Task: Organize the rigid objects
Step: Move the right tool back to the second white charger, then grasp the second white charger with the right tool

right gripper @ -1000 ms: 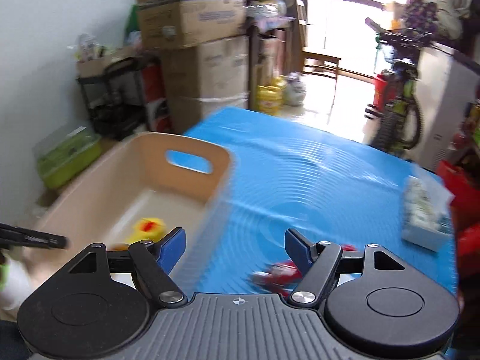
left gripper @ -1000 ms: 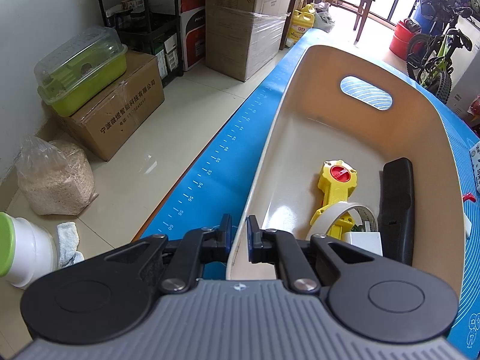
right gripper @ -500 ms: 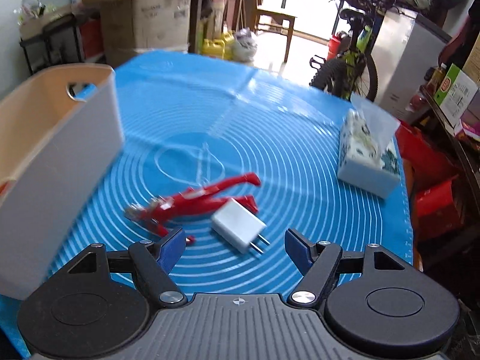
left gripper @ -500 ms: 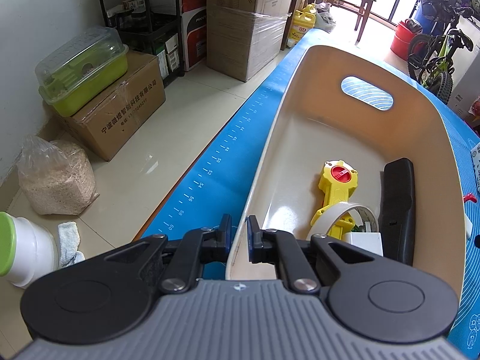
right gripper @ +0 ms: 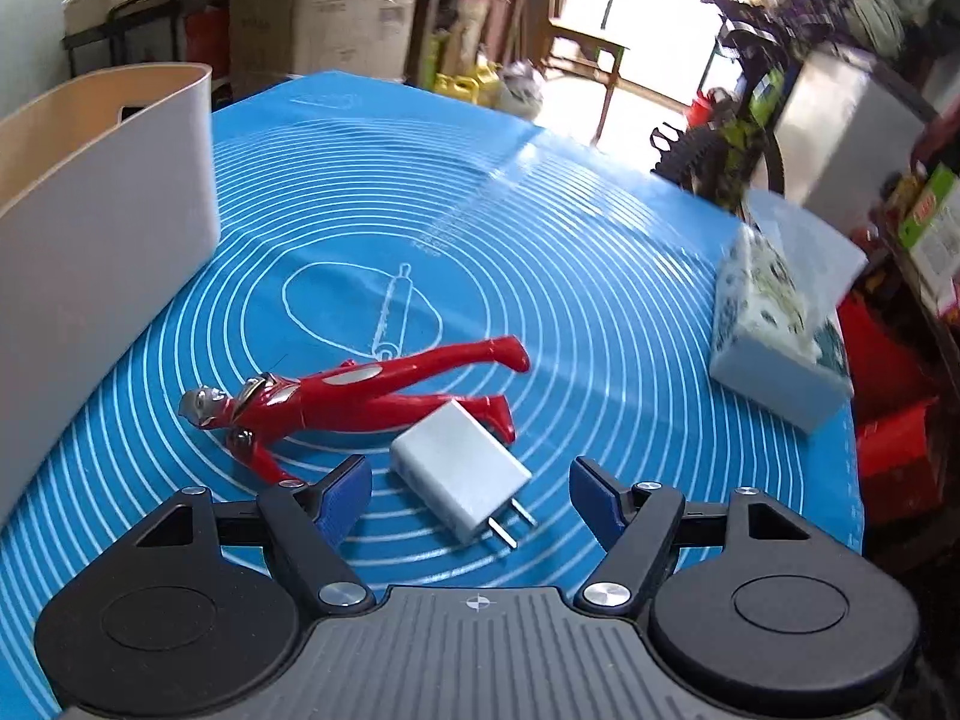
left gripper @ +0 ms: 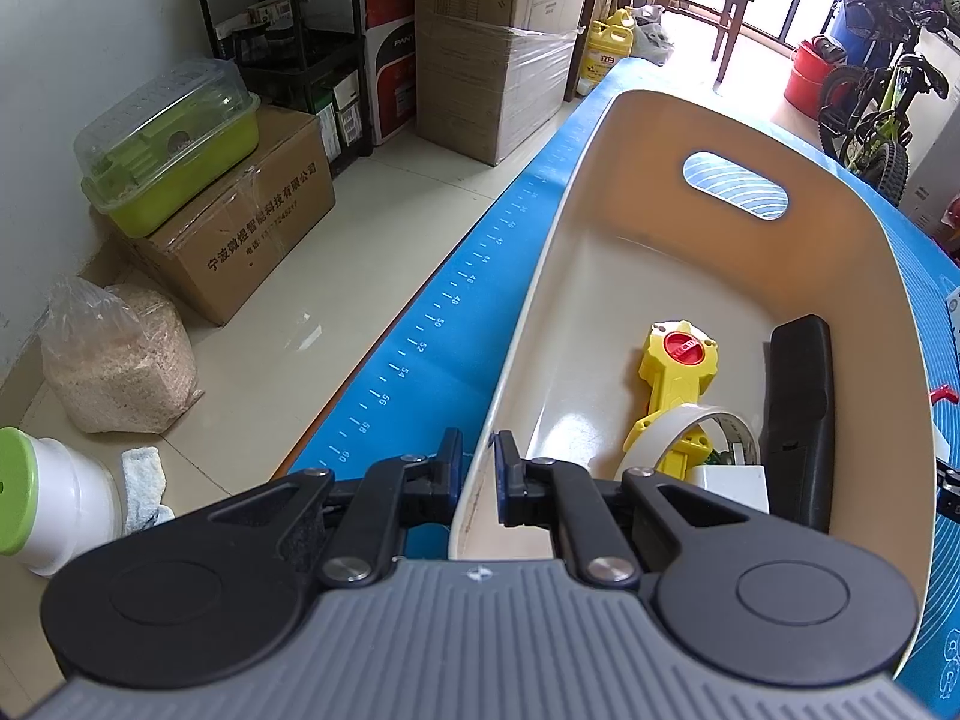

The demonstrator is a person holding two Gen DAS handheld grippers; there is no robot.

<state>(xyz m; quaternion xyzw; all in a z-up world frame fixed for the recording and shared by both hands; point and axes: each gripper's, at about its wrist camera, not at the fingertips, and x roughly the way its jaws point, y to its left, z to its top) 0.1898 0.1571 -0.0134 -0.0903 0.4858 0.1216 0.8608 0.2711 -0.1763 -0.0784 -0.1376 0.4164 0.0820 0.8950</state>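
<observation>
My left gripper [left gripper: 477, 468] is shut on the near rim of a cream bin [left gripper: 600, 252], one finger outside and one inside the wall. The bin holds a yellow toy with a red dial [left gripper: 675, 372], a roll of tape [left gripper: 690, 426], a white block [left gripper: 735, 483] and a black case [left gripper: 798, 408]. My right gripper [right gripper: 471, 495] is open and empty, low over the blue mat [right gripper: 540, 228]. A white charger plug [right gripper: 459, 471] lies between its fingers. A red hero figure [right gripper: 354, 390] lies just beyond. The bin's outer wall [right gripper: 102, 198] stands at left.
A tissue box [right gripper: 780, 324] sits on the mat's right side. Beyond the table's left edge are cardboard boxes [left gripper: 240, 228], a green lidded container [left gripper: 168, 144], a bag of grain [left gripper: 114, 360] and a white jar [left gripper: 54, 480]. A bicycle [left gripper: 876, 114] stands at the back.
My right gripper swung right from the bin and came down over the mat, so the white charger and red figure now lie close before its open fingers. The left gripper has not moved.
</observation>
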